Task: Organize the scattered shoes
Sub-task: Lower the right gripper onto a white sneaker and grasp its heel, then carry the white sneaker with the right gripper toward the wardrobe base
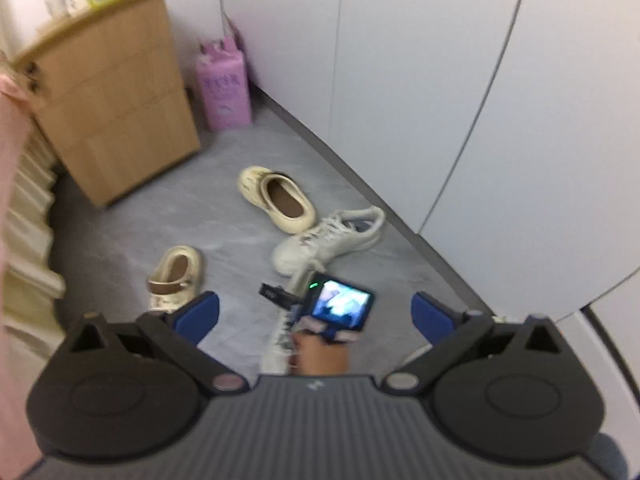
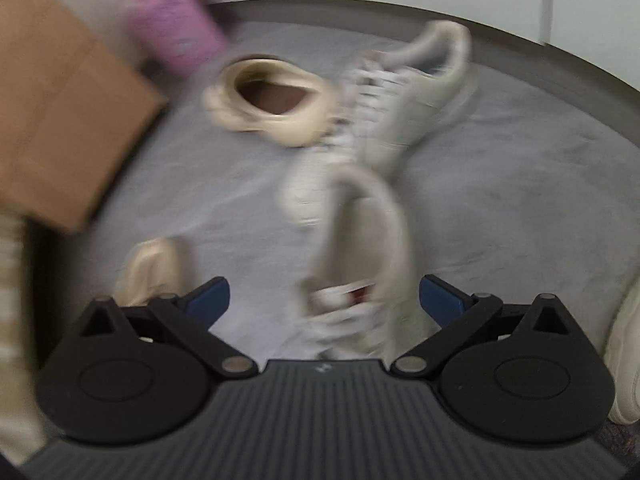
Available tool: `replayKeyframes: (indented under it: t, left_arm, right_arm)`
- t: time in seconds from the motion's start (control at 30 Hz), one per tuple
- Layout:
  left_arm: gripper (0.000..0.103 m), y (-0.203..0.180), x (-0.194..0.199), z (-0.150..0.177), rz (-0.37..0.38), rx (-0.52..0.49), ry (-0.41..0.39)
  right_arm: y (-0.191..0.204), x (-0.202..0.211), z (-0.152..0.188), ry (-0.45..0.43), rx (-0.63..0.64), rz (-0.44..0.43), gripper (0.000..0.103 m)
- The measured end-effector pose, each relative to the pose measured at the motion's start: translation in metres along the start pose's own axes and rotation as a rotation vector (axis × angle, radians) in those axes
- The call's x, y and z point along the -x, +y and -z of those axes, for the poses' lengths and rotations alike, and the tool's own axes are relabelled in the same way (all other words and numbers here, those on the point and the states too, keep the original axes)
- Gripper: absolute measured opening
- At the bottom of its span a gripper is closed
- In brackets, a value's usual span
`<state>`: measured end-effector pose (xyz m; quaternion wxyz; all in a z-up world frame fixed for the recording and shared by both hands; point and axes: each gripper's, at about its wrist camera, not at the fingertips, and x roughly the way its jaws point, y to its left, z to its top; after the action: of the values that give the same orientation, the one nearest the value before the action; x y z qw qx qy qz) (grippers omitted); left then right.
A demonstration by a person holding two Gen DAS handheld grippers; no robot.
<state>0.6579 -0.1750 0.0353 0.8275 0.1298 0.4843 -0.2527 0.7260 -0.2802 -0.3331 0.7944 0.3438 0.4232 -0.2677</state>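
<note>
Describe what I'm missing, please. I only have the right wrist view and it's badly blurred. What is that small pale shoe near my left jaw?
Observer: It's a small gold shoe with a strap across the top, sitting alone on the floor.
Operator: And the pink thing at the back?
Observer: A pink bag with printed lettering, standing against the wall beside the wooden cabinet.
Operator: Is the left gripper busy?
Observer: No, the left gripper has its jaws wide open and holds nothing.
</note>
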Motion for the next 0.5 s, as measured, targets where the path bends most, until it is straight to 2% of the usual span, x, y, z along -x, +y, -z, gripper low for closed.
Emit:
replayKeyframes:
  t: [0.1, 0.13, 0.2, 0.27, 0.33, 0.4, 0.5]
  left_arm:
    - [0.103, 0.002, -0.019, -0.023, 0.057, 0.0, 0.022]
    - [0.103, 0.001, -0.021, -0.028, 0.074, -0.012, 0.009]
    - [0.103, 0.0, -0.025, -0.039, 0.101, -0.043, -0.018]
    - [0.103, -0.004, -0.029, -0.042, 0.094, -0.105, -0.045]
    - [0.103, -0.009, -0.036, -0.037, 0.078, -0.166, -0.036]
    - [0.103, -0.01, -0.041, -0.031, 0.1, -0.198, -0.002]
    - [0.103, -0.002, -0.037, -0.018, 0.126, -0.21, 0.024]
  right_arm:
    - [-0.001, -0.019, 0.008, -0.05, -0.007, 0.055, 0.103]
    - [0.0, -0.022, 0.01, -0.061, 0.003, 0.054, 0.103]
    - [0.009, -0.029, 0.012, -0.081, 0.084, -0.008, 0.103]
    - [0.014, -0.04, 0.013, -0.047, 0.141, 0.027, 0.103]
    - [0.027, -0.06, 0.016, 0.027, 0.225, 0.162, 0.1]
    - [0.023, -0.067, 0.019, 0.042, 0.207, 0.172, 0.094]
    - [0.014, -0.07, 0.019, 0.043, 0.154, 0.135, 0.092]
